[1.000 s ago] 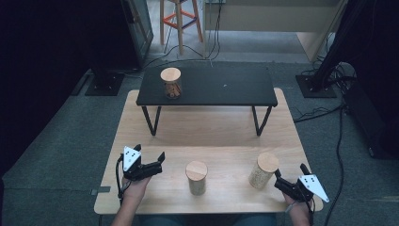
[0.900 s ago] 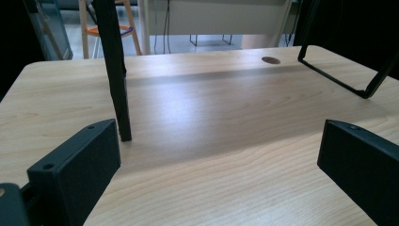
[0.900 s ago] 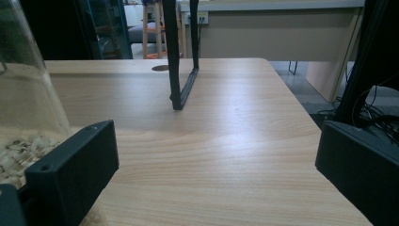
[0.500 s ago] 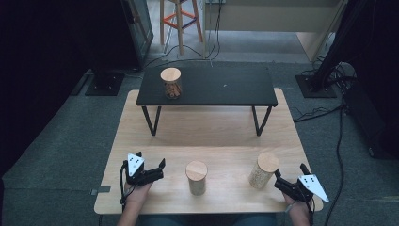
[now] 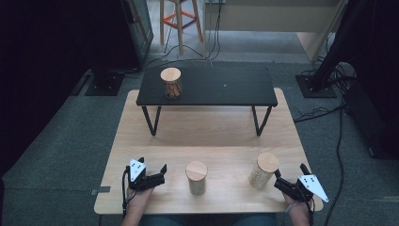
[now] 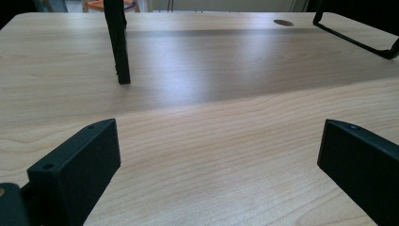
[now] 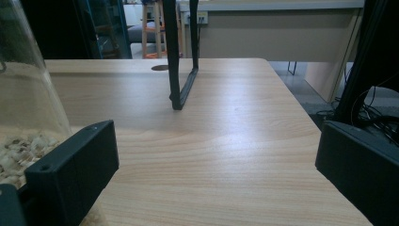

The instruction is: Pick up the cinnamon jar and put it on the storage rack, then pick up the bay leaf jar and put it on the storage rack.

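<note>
On the wooden table [image 5: 226, 136] stand two cork-lidded jars: one at the middle front [image 5: 196, 177] and one with pale contents at the front right [image 5: 263, 170]. A third jar with dark contents [image 5: 171, 83] stands on the left end of the black shelf [image 5: 211, 87]. My left gripper [image 5: 162, 175] rests open near the front left, apart from the middle jar. In its own view the left gripper [image 6: 219, 129] holds nothing over bare wood. My right gripper [image 5: 290, 171] is open just right of the pale jar. The right gripper [image 7: 216, 127] is empty, with that glass jar [image 7: 23, 108] beside its left jaw.
The black shelf's legs [image 6: 117, 42] [image 7: 179, 56] stand on the table ahead of both grippers. A stool [image 5: 179, 19] and cables [image 5: 320, 113] are on the floor beyond the table. The table's right edge [image 7: 301, 117] is near my right gripper.
My left gripper has drawn back toward the table's near edge and slightly right. The right gripper and all three jars have stayed put.
</note>
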### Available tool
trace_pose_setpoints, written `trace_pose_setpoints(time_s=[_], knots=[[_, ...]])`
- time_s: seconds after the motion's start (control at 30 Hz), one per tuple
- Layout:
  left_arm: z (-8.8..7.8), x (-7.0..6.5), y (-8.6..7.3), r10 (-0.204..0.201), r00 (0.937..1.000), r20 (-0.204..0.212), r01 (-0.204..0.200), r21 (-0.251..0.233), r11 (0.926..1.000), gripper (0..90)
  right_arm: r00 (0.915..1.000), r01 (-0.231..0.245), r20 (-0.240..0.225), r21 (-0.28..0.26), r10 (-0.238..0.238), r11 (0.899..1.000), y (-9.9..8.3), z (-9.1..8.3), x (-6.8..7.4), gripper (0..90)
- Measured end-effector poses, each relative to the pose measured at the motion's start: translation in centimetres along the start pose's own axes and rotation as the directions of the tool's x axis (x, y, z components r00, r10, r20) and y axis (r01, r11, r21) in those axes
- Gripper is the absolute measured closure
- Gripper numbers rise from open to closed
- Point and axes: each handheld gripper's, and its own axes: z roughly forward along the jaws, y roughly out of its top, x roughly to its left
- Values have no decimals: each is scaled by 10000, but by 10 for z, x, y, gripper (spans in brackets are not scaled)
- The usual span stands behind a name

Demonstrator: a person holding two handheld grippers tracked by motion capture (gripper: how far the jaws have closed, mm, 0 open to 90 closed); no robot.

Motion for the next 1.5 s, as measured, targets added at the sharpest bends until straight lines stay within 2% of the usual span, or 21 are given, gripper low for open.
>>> trace_pose_setpoints(time_s=[0.2, 0.4, 0.63, 0.87, 0.97, 1.03, 1.2, 1.33, 1.5], knots=[[1, 2, -5, -54, 9999, 133, 55, -72, 10000, 0, 10000, -6, -16, -11, 6, 10000, 0, 0, 0, 0], [2, 0, -4, 33, 10000, 32, -33, 39, 10000, 0, 10000, -16, -30, -30, 16, 10000, -1, 0, 0, 0], [1, -1, -7, 92, 10000, 27, -92, -121, 9999, 0, 10000, -10, -71, -83, 9, 10000, -2, -1, -1, 0], [1, -1, -6, 138, 9999, 46, -138, -73, 9999, 0, 9997, -216, -126, -163, 214, 9996, -1, -4, -4, 0], [1, 0, -6, 95, 9999, 43, -94, -89, 9999, 0, 9989, -415, -239, -133, 412, 9990, 5, -9, -7, 0], [2, -1, -6, 101, 9999, 33, -101, -69, 9999, 0, 9992, -319, -235, -193, 315, 9993, 8, -13, -7, 0], [2, -2, -5, 166, 9999, 19, -166, 10, 9999, 0, 9968, -425, -684, 15, 425, 9991, 19, -18, -14, 0], [2, -3, -5, 199, 9998, -22, -199, -23, 9998, 0, 9951, -516, -844, 2, 514, 9987, 21, -23, -16, 0], [3, -4, -5, 280, 9996, -40, -280, 17, 9996, 0, 9948, -538, -861, 130, 547, 9985, 30, -32, -13, 0]])
